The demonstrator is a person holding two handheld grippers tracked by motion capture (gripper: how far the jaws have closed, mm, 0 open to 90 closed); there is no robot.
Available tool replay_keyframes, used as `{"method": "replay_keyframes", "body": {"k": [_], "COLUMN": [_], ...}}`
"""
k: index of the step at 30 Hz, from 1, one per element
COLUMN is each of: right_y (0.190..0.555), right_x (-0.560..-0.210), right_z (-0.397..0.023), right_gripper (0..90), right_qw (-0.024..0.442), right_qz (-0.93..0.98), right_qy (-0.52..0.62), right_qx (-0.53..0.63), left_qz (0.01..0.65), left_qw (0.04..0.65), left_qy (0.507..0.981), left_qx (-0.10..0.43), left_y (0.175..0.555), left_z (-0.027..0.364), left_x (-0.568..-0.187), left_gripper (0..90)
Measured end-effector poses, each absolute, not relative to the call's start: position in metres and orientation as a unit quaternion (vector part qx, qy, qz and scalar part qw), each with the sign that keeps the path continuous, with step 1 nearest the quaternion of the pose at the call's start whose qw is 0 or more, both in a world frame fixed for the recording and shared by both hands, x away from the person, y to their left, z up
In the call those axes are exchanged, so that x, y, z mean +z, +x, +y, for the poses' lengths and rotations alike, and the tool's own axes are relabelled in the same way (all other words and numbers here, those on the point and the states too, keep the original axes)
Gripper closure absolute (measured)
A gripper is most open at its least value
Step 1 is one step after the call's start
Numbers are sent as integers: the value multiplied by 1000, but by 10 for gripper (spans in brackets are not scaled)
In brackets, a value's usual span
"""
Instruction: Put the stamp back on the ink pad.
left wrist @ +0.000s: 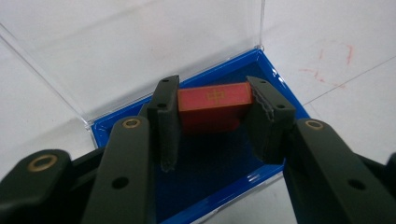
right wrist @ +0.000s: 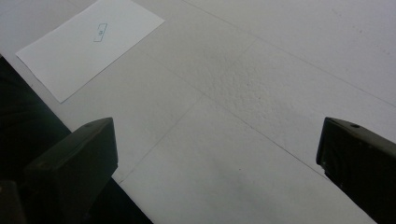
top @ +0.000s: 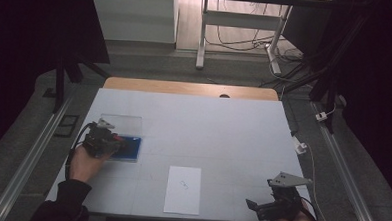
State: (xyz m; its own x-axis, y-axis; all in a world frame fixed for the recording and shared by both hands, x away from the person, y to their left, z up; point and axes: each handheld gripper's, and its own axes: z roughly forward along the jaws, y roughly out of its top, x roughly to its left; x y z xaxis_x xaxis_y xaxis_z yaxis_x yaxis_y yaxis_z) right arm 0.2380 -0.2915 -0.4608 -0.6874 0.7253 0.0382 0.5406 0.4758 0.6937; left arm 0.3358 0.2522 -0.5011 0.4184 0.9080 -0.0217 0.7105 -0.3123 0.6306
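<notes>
Left gripper (left wrist: 212, 123) has its jaws clamped on a small red block (left wrist: 214, 99), one pad pressed to each end, right over the blue tray (left wrist: 275, 81) of a shallow box. That block has a little gold mark printed on its top face, and it sits toward the tray's back edge, just in front of where the clear lid (left wrist: 140, 42) stands hinged open. From the high view the box (top: 132, 150) is at the table's (top: 223, 126) left side, with the hand (top: 85, 163) reaching in from below.

Right gripper (top: 272, 206) hangs over the near right corner, jaws spread wide with nothing between them. A white sheet of paper (top: 183, 190) with a small sketch lies between the two grippers, near the front edge.

What could go sideways, I reckon — the grip is only on the block's ends, so a tilted lift could let it pivot or slip. Also the box is light and nobody's holding it down — dragging the block could shift the whole thing or knock the lid.
</notes>
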Motion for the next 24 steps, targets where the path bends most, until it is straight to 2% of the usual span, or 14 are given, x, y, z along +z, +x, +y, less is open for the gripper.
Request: {"method": "replay_keyframes", "body": {"k": [14,24], "right_y": [238,238], "right_x": [-461,-461], "right_z": [-291,-291], "right_gripper": [0,0], "right_qw": [132,132], "right_qz": [850,850], "right_qy": [370,370], "right_qx": [350,350], "left_qz": [514,523], "left_qw": [275,301], "left_qy": [796,782], "left_qx": [162,155], "left_y": [338,336], "left_z": [252,253], "left_x": [-506,-500], "left_gripper": [558,382]}}
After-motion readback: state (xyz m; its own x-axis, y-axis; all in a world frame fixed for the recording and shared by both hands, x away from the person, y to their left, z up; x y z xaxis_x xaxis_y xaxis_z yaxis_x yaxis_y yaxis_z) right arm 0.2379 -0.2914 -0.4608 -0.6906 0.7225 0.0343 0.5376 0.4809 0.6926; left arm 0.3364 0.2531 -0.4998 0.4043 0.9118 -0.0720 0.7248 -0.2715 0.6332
